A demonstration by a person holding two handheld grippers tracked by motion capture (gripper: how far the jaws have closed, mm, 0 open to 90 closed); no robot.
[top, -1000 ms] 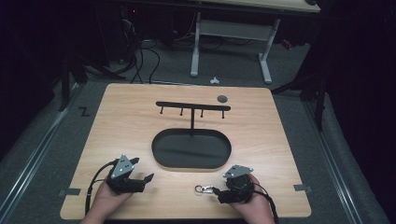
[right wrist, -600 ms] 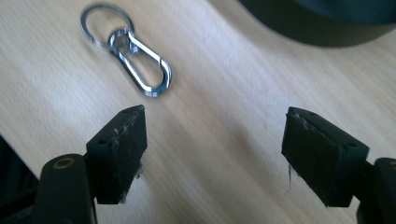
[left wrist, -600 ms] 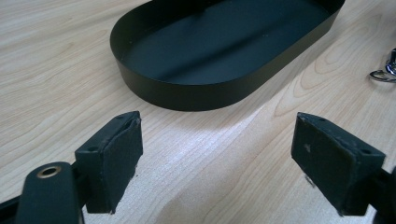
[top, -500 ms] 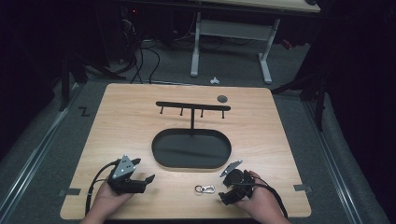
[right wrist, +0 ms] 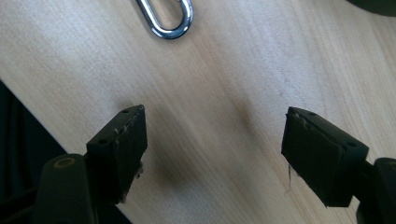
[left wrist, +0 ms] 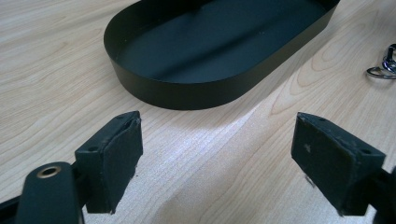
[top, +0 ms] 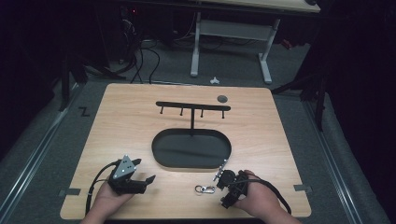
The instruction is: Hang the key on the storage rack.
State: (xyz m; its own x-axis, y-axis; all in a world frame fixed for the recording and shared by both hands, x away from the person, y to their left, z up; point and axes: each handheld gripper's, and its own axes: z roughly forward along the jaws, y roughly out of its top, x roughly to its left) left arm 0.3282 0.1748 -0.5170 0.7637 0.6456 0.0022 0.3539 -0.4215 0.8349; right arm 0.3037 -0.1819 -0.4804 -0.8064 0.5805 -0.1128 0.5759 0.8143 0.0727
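A silver carabiner clip (top: 204, 189) lies on the wooden table (top: 130, 130), just in front of a black oval tray (top: 161, 154). My right gripper (top: 223, 189) is turned on its side close to the right of the clip, jaws open and empty. In the right gripper view the clip (right wrist: 170, 18) sits at the top, beyond the open jaws of my right gripper (right wrist: 215, 135). My left gripper (top: 145, 183) rests at the front left, open and empty. In the left gripper view my left gripper (left wrist: 217, 140) faces the tray (left wrist: 187, 88), with the clip (left wrist: 385, 65) at the right edge.
A black T-shaped rack (top: 192, 108) with several pegs rises from the tray's far side. A small grey disc (top: 222, 98) lies near the table's back edge. The table's front edge (right wrist: 42, 112) runs close under my right gripper. Desk legs and cables stand on the floor beyond.
My right gripper has rolled onto its side and shifted slightly forward, toward the tray and clip. The left gripper and the clip have stayed put.
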